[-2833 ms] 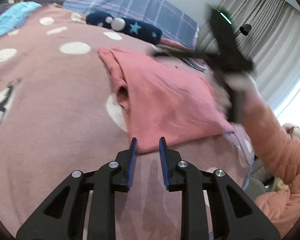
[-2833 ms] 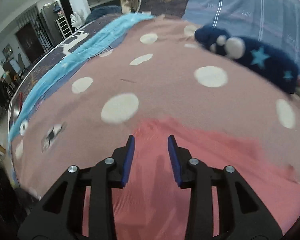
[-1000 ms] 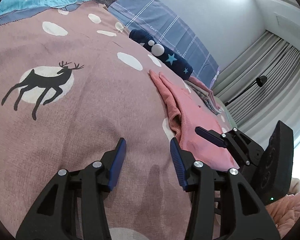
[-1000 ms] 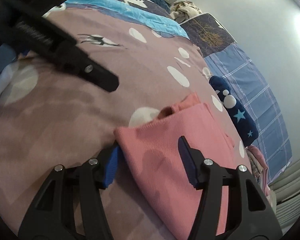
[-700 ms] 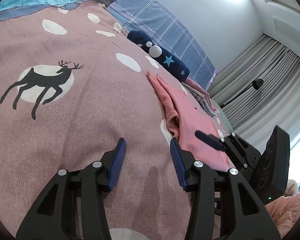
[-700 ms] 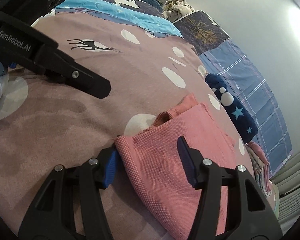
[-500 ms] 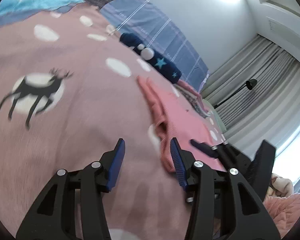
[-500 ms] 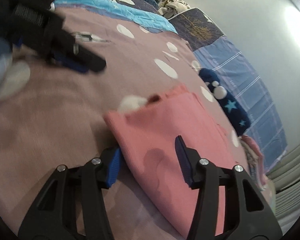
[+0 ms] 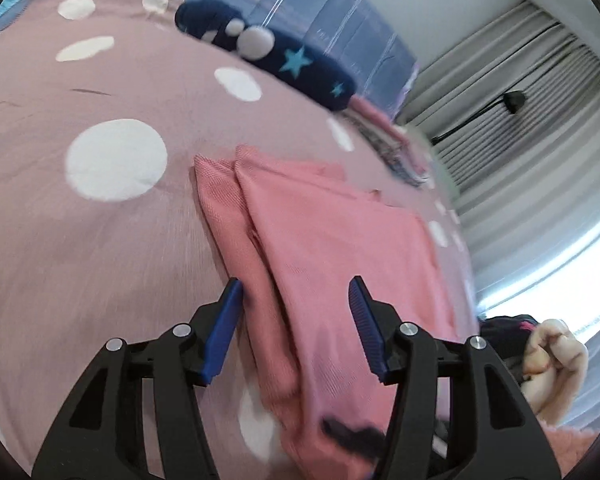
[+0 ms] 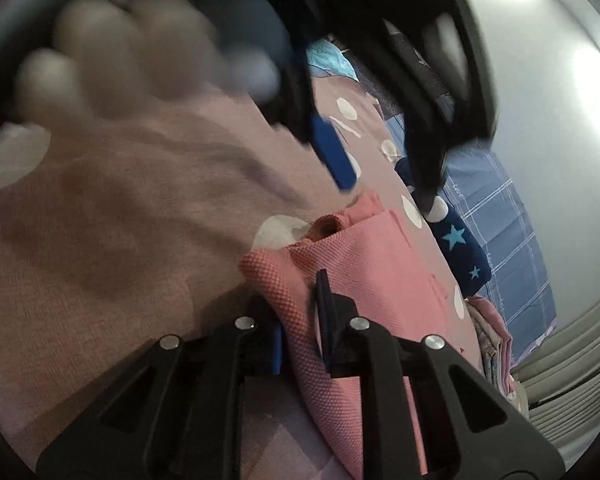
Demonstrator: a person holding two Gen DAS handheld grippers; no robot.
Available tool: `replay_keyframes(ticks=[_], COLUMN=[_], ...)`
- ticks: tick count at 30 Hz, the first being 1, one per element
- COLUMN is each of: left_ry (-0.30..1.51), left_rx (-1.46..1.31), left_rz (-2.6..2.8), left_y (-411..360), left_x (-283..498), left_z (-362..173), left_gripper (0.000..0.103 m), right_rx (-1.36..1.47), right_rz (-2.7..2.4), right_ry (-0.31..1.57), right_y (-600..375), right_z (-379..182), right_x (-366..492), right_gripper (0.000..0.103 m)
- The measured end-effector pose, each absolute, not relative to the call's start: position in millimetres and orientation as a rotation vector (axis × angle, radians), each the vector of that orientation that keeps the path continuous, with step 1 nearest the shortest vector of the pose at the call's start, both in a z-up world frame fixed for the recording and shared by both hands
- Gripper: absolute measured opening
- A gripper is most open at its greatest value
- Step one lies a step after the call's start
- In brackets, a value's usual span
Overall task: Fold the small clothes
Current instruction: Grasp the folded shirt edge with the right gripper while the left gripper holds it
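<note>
A pink folded garment lies on the pink dotted blanket. My left gripper is open and hovers over the garment's near left edge, its jaws astride the fold. My right gripper is shut on the garment's near corner, with the cloth pinched between the jaws. The left gripper also shows in the right wrist view, blurred, above the garment's far end. The garment runs away to the right in that view.
A navy star-patterned plush lies beyond the garment, with a blue checked pillow behind. A stack of folded clothes sits near the grey curtains. A hand shows at the right edge.
My right gripper has closed on the garment's corner. My left gripper has swung right, from the bare blanket over onto the garment, staying open.
</note>
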State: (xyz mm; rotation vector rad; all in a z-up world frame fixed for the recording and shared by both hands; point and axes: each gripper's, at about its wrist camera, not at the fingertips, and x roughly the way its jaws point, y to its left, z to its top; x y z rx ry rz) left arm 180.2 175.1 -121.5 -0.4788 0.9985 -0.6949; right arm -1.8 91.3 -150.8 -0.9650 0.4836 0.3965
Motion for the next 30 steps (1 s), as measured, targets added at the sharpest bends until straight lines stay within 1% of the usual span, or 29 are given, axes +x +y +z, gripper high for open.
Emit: replay_keyframes(ticks=[3,10,11,12,14,16,17,19,20,22,25,29,30], left_ry=[1.029,1.059,1.063,1.063,1.059,1.048,1.039,1.013,1.0,1.012,1.082,1.076,1.076], left_rx=[-0.519,-0.561,-0.561,-0.558,-0.549,-0.543,-0.535,-0.516,-0.507,-0.538,-0.579,-0.622,-0.66], left_rz=[-0.71,-0.738,-0.728,-0.715,-0.678,-0.638,-0.616,-0.573,-0.544,-0.519,-0.532,-0.586,-0.604], left_y=[166.2,155.0,154.3,154.1,154.6,160.4,164.5,173.2,178.4,188.2,187.8,181.7,181.9], left_x=[200.1,218.7,220.0,221.9,223.1,219.8,217.5,213.4,210.9,209.6,212.0,215.9,220.2], left_z=[-132.1,-132.5,-131.0,-128.7,-122.9,-115.1,-110.9,-104.4,-102.4,-106.9,-123.0,-130.5,-132.7], left_gripper=[0.056,0.056,0.052,0.044,0.042,0.042,0.043,0.049,0.053,0.055,0.057,0.066,0.067], right_rx=[-0.961,-0.907,-0.898,-0.881,-0.85,-0.803,-0.78,-0.741,-0.728,-0.682,-0.622,-0.572,-0.562], right_rz=[0.398,0.422,0.427,0.437,0.441,0.441,0.446,0.457,0.461,0.466,0.477,0.479,0.478], right_ry=[0.482,0.509,0.517,0.523,0.516,0.506,0.51,0.526,0.529,0.516,0.511,0.502,0.495], right_y=[90.5,87.3,86.4,84.5,79.5,73.3,70.1,63.3,60.8,53.0,45.1,36.6,34.2], right_z=[-150.6,-148.3,-147.7,-145.8,-140.7,-134.0,-131.5,-129.8,-129.1,-123.0,-116.7,-111.6,-110.2], right_x=[-0.2,12.9,15.0,16.9,18.2,17.8,19.1,23.3,27.7,28.7,27.2,29.5,29.5], right_gripper=[0.014,0.014,0.014,0.013,0.006,0.006,0.006,0.006,0.005,0.005,0.005,0.005,0.005])
